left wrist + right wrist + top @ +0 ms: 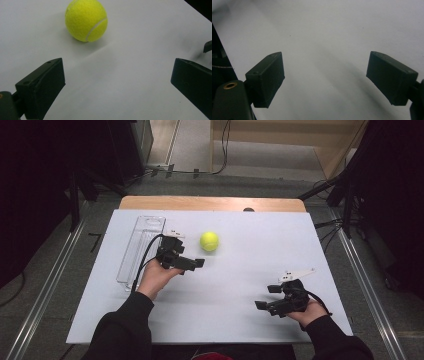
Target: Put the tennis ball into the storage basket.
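- Yellow tennis ball (209, 241) sits on the white bench (240, 320), toward its far-left part, bare surface all round.
- Left tool (192, 263) hangs near it, jaws spread wide, empty.
- Clear tray (131, 255) lies along the left edge.
- Right tool (267, 296), near the right front corner, gapes empty.

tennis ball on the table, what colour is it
Yellow-green with a curved white seam; the tennis ball shows best in the left gripper view.
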`<state>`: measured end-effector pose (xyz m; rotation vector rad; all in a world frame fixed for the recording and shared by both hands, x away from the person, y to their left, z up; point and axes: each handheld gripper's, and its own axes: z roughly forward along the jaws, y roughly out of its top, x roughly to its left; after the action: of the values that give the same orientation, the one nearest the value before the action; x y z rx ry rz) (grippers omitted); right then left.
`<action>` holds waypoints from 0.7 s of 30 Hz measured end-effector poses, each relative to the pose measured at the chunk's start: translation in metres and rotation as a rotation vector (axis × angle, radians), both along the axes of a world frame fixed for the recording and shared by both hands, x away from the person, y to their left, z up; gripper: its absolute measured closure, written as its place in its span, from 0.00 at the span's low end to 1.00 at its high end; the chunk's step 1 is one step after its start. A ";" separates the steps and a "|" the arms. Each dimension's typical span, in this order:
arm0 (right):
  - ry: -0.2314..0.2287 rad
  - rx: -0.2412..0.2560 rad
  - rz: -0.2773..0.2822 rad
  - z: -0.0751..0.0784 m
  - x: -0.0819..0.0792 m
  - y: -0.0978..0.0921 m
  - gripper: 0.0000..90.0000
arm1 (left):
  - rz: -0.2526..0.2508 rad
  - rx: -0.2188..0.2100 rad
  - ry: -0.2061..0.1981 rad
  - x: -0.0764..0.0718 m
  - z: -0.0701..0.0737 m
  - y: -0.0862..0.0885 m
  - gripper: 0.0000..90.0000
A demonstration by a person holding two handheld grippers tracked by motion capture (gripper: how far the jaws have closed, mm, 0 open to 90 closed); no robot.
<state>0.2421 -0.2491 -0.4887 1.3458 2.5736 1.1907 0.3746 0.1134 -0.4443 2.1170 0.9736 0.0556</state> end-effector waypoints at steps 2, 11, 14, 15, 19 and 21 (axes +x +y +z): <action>0.000 0.001 0.001 0.000 0.000 0.000 0.14 | 0.001 0.005 0.000 0.002 0.000 0.000 0.00; -0.003 -0.001 0.005 0.000 0.000 0.001 0.14 | -0.002 0.020 -0.010 0.008 0.005 -0.005 0.00; -0.004 0.000 0.004 0.000 0.000 0.001 0.14 | -0.003 0.019 -0.010 0.012 0.007 -0.008 0.00; -0.004 0.000 0.004 0.000 0.000 0.001 0.14 | -0.004 0.015 -0.007 0.014 0.007 -0.010 0.00; -0.004 0.001 0.006 0.000 0.000 0.001 0.14 | -0.009 0.025 -0.007 0.019 0.009 -0.014 0.00; -0.005 0.002 0.007 0.000 0.000 0.000 0.14 | -0.010 0.028 -0.008 0.021 0.010 -0.016 0.00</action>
<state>0.2421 -0.2487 -0.4887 1.3344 2.5765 1.1955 0.3957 0.0975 -0.4340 2.1458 0.9624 0.0737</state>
